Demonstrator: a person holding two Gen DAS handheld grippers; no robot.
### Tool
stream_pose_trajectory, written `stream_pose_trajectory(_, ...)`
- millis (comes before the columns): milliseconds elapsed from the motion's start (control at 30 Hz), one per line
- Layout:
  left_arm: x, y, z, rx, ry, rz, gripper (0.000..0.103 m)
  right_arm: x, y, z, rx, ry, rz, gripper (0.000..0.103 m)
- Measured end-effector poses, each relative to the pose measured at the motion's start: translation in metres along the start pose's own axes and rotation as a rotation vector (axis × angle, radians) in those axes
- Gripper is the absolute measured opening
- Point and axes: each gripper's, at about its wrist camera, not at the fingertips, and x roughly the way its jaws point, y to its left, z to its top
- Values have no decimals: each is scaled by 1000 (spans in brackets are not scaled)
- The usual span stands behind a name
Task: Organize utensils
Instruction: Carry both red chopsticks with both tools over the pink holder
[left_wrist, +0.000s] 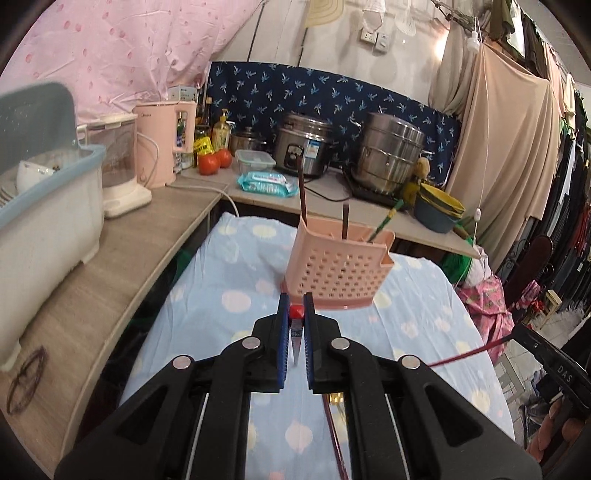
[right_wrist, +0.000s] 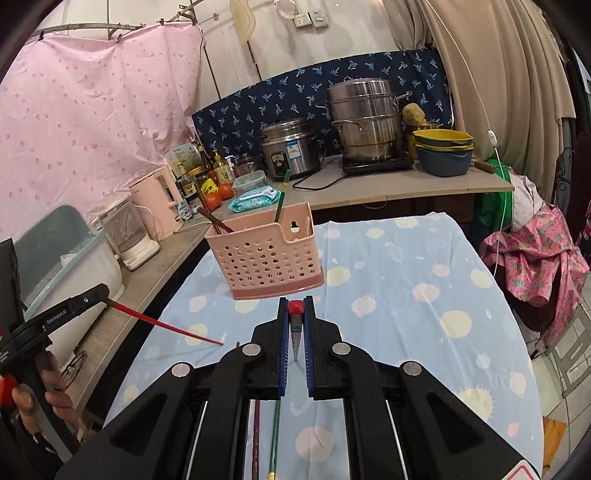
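Left gripper (left_wrist: 296, 314) nipped narrow on left chopstick (right_wrist: 166, 323); right gripper (right_wrist: 296, 308) likewise on right chopstick (left_wrist: 469, 350). We fear swivelling (thin, end-held): basket (left_wrist: 340, 266) missed or toppled.

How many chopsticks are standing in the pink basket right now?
3. Two brown chopsticks lean together at the left end of the pink basket in the right wrist view, and one green chopstick stands further right. Shorter ones inside could be hidden.
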Motion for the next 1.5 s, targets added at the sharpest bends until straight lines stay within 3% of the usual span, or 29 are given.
stream_pose_trajectory(400,21,3,61,-43,-79,-4,7,25,-4,60,35,-69,36,7)
stream_pose_trajectory(733,15,-7,130,-29,-221,6,7,31,7,134,60,-196,110,7)
stream_pose_trajectory(1033,26,-18,178,-23,-333,-7,7,63,12,186,107,-305,154,7)
stream_pose_trajectory(1233,50,-26,186,-20,-330,-26,7,93,11,200,153,-315,165,7)
stream_pose_trajectory(1500,90,-27,169,-7,-253,-15,7,141,14,187,146,-233,152,7)
